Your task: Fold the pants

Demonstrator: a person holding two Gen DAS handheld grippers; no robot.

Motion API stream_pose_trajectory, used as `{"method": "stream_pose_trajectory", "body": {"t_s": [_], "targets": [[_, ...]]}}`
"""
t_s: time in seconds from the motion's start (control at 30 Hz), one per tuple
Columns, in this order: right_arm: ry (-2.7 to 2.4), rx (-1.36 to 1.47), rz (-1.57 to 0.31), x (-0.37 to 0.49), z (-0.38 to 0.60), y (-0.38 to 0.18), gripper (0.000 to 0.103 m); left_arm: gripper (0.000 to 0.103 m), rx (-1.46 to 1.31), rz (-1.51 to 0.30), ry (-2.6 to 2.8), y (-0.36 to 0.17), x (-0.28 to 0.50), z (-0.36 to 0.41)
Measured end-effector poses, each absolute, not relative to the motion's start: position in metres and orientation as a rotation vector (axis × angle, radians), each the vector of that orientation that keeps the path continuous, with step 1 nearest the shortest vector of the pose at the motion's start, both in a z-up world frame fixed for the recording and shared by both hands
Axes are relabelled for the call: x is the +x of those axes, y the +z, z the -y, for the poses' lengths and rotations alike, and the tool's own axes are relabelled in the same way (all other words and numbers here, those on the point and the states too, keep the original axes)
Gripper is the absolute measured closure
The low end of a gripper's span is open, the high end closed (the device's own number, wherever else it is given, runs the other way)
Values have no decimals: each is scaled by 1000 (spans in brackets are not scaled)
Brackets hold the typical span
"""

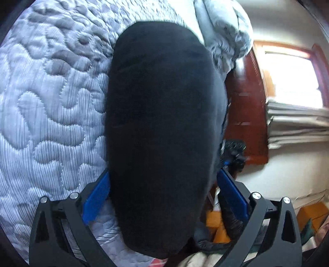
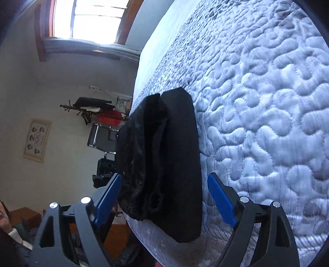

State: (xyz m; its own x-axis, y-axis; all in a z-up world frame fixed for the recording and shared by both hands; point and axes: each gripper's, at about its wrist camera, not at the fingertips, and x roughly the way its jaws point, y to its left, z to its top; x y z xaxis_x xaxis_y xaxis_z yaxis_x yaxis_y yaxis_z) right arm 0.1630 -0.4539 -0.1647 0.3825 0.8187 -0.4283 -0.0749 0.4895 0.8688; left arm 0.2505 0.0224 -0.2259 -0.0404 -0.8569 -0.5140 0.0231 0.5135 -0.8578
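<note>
The folded black fabric pants [image 2: 164,160] lie on the pale blue quilted bed [image 2: 257,123], between the spread blue fingers of both the left claw [image 1: 163,184] and the right claw [image 2: 163,185].

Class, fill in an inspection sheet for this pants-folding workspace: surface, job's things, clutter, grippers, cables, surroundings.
Surface: quilted bedspread, pale blue-grey, on a bed.
Job's things: black pants folded into a compact stack near the bed's edge.
Clutter: rumpled duvet at the far end of the bed.
Grippers: left gripper open, blue pads either side of the stack; right gripper open, likewise straddling it.
Cables: nothing seen.
Surroundings: bright window, wall poster, coat rack hung with clothes, wooden cabinet.
</note>
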Motion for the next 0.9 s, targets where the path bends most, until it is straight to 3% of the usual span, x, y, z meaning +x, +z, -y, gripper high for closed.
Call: {"method": "stream_pose_trajectory", "body": {"t_s": [0.33, 0.6, 0.9], "targets": [[724, 854, -1066, 180, 434, -177, 14, 3, -701, -1466, -885, -220, 252, 3], [773, 857, -1044, 182, 427, -177, 10, 3, -798, -1473, -941, -228, 251, 17], [757, 802, -1089, 185, 414, -178, 12, 3, -695, -1512, -902, -232, 250, 39]]}}
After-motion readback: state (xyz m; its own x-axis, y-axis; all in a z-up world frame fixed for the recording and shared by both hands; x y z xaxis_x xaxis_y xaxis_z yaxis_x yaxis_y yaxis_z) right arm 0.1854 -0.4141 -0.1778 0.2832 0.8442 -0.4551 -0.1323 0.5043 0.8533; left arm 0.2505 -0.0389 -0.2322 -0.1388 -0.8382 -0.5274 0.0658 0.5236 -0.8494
